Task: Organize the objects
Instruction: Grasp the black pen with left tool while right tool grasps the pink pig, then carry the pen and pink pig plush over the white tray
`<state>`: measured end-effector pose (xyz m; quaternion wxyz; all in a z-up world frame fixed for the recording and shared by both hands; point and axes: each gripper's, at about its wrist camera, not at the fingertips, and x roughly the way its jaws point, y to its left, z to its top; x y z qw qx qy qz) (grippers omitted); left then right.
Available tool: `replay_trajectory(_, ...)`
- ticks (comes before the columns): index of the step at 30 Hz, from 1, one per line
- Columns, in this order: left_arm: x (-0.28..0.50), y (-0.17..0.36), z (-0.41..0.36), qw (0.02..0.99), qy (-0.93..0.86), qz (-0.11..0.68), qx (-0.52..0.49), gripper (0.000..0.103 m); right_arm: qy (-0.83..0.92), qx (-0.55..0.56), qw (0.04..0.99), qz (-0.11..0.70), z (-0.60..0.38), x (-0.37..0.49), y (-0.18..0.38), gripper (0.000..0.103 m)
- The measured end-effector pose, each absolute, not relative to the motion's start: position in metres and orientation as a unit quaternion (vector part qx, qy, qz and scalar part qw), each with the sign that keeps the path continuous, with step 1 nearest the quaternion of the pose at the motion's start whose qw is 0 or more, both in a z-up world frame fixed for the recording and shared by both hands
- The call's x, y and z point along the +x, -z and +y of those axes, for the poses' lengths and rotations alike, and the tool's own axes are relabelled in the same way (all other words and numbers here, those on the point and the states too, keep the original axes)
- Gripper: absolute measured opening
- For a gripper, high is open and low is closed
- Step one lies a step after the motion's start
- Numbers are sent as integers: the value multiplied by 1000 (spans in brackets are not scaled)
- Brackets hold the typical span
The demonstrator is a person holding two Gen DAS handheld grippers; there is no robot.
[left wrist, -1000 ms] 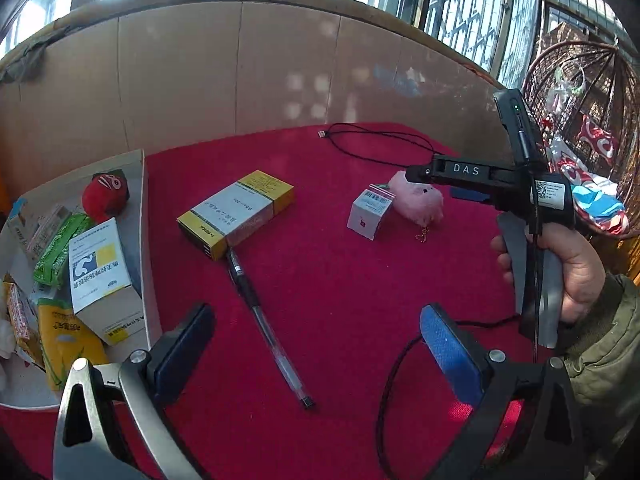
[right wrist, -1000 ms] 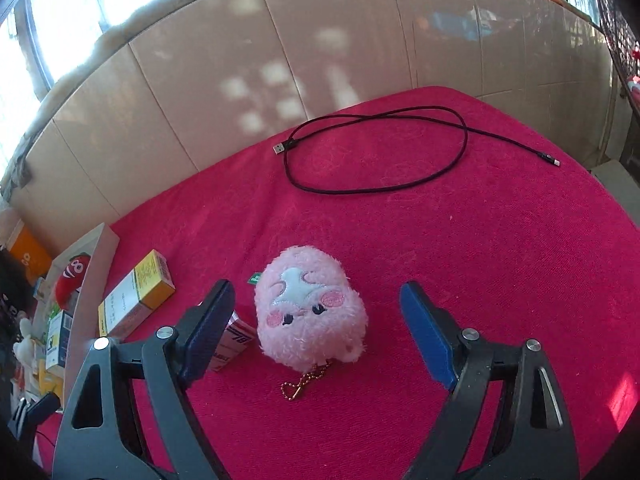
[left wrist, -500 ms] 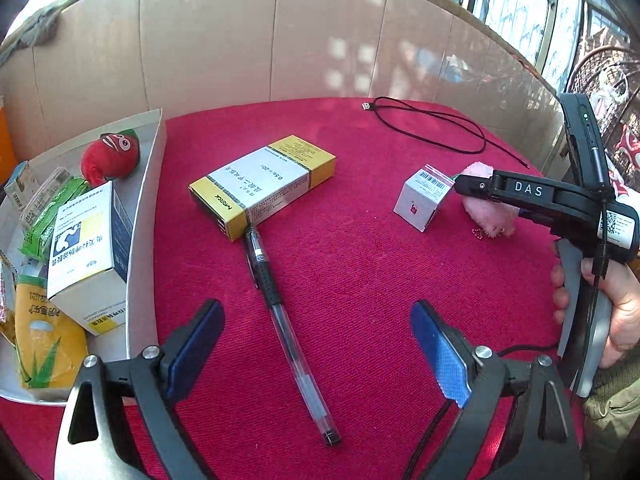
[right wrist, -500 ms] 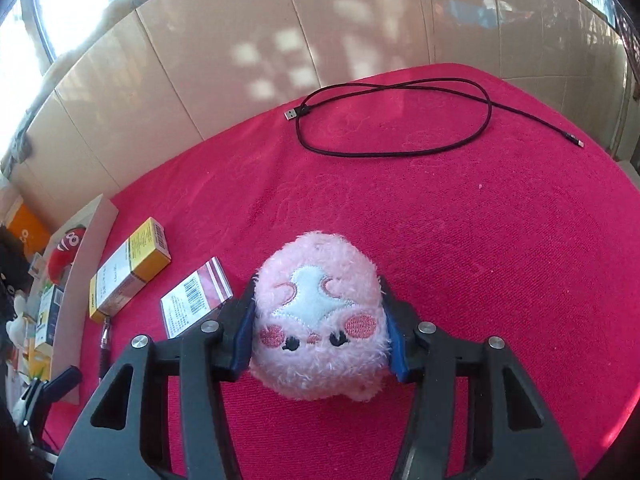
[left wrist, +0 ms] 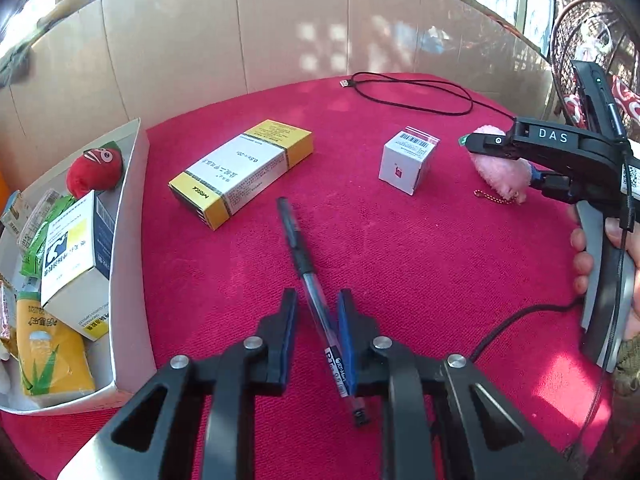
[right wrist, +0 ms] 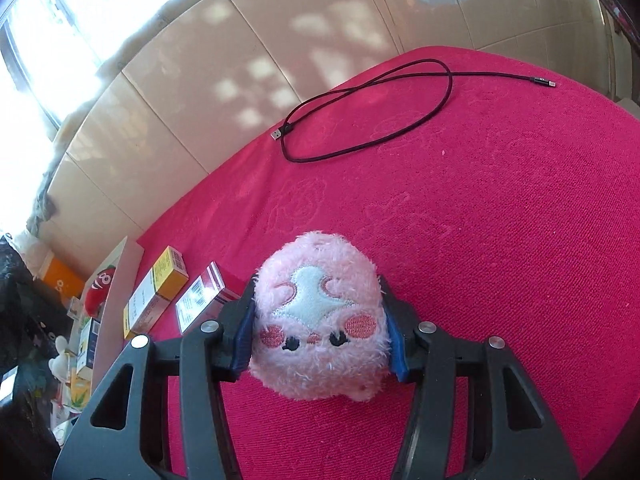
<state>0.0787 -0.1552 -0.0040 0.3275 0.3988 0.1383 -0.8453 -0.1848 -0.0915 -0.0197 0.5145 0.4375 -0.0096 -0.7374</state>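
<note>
My left gripper (left wrist: pixel 317 312) has closed around a black pen (left wrist: pixel 300 256) that lies on the red cloth; the right pad touches the barrel, the left pad stands a little off it. My right gripper (right wrist: pixel 318 320) is shut on a pink plush toy (right wrist: pixel 320 320). In the left wrist view the plush toy (left wrist: pixel 500 170) sits at the right, held just above the cloth. A yellow-and-white medicine box (left wrist: pixel 240 172) and a small white box (left wrist: pixel 408 160) lie on the cloth. A white tray (left wrist: pixel 128 240) at the left holds several items.
A black USB cable (right wrist: pixel 368 120) loops at the back of the table. A cardboard wall (left wrist: pixel 280 32) stands behind it. The tray holds a red plush (left wrist: pixel 94 170), a white-blue box (left wrist: pixel 76 256) and a yellow packet (left wrist: pixel 48 352). A wicker basket (left wrist: pixel 592 40) stands at the far right.
My left gripper moved down and forward over the pen and closed around it. My right gripper closed on the pink plush toy and lifted it slightly.
</note>
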Motion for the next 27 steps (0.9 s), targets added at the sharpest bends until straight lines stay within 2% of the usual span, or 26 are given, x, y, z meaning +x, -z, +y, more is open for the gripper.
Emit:
replay_trajectory(1, 76, 4, -149, 321, 849, 119, 403, 9, 737, 438, 515, -11, -92, -185, 20, 53)
replay_trajectory(2, 75, 5, -145, 319, 850, 110, 404, 8, 737, 438, 515, -12, -92, -186, 20, 53)
replay_trajectory(13, 82, 2, -146, 307, 860, 134, 384, 7, 736, 439, 516, -13, -92, -187, 19, 53)
replay_trajectory(23, 95, -28, -138, 299, 887, 136, 326, 7, 736, 437, 516, -19, -90, -188, 18, 53)
replay_trajectory(27, 107, -46, -139, 305, 895, 136, 296, 6, 756, 395, 522, -10, -85, -179, 2, 53)
